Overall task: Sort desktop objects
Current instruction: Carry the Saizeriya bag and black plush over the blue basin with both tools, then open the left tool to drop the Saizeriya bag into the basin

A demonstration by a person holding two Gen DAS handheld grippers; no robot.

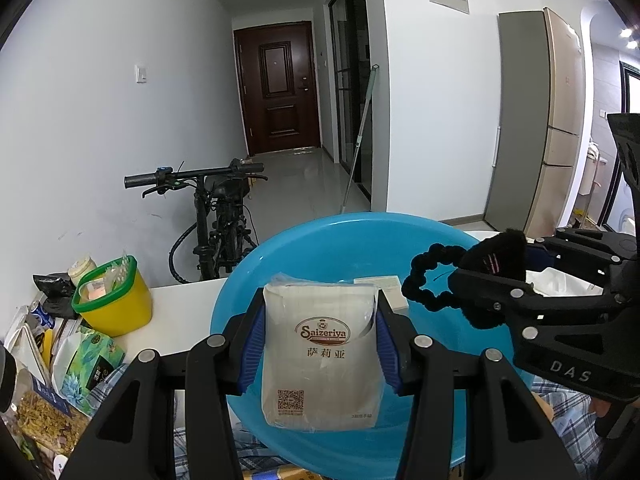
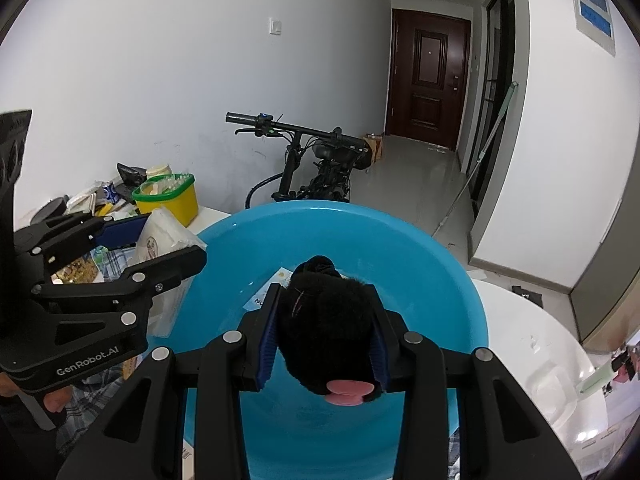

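My left gripper [image 1: 320, 344] is shut on a white Saizeriya napkin pack [image 1: 320, 356] and holds it over the blue basin [image 1: 320, 248]. My right gripper [image 2: 326, 340] is shut on a black fuzzy hair tie with a pink tag [image 2: 326, 320], also held above the basin [image 2: 420, 264]. In the left wrist view the right gripper [image 1: 496, 280] comes in from the right with the hair tie [image 1: 436, 276] looped out ahead of it. In the right wrist view the left gripper [image 2: 160, 236] holds the pack [image 2: 160, 240] at the basin's left rim. A small white card [image 1: 384, 284] lies inside the basin.
A yellow tub with a green rim [image 1: 112, 300] stands on the white table [image 1: 176, 328] left of the basin, with snack bags [image 1: 80, 364] piled beside it. A white lid or tray [image 2: 532, 356] lies right of the basin. A bicycle [image 1: 216, 220] stands behind the table.
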